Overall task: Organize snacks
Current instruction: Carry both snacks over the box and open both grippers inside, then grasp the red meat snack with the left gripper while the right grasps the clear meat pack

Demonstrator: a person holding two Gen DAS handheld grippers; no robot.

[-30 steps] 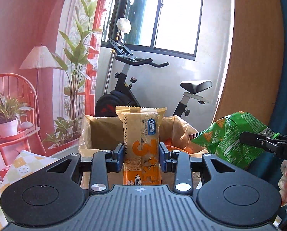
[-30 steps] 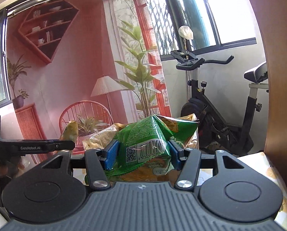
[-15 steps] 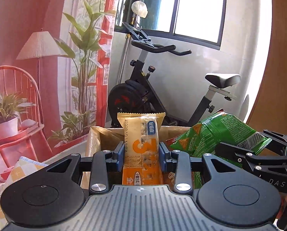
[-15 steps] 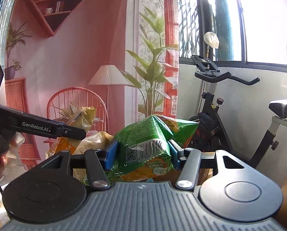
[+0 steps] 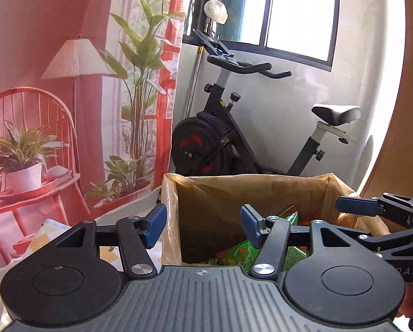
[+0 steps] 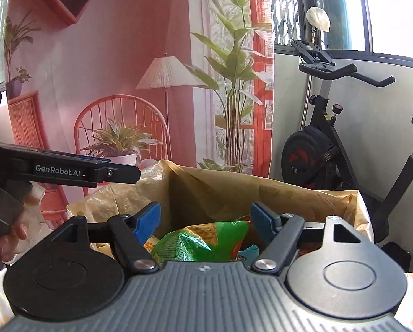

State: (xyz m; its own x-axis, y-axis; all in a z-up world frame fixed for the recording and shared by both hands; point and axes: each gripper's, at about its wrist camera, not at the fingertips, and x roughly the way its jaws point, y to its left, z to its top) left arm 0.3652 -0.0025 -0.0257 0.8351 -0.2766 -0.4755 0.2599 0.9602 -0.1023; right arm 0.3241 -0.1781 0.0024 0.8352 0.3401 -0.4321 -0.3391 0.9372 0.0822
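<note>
Both tools hang over the brown paper-lined box (image 5: 250, 191) so the drops land inside. The left tool (image 5: 203, 228) is spreading its jaws with nothing between them; the right tool (image 6: 206, 220) is opening too, empty, the crinkled green snack bag (image 6: 203, 239) lying below it in the box. A second ago the left one pinched an orange-and-cream bar and the right one squeezed that green bag; both are released now.

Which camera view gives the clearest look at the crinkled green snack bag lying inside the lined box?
The right wrist view. There the crinkled green snack bag lies in plain sight low inside the plastic-lined cardboard box, below the opening right gripper. In the left wrist view, the left gripper hides most of it, leaving only patches.
</note>
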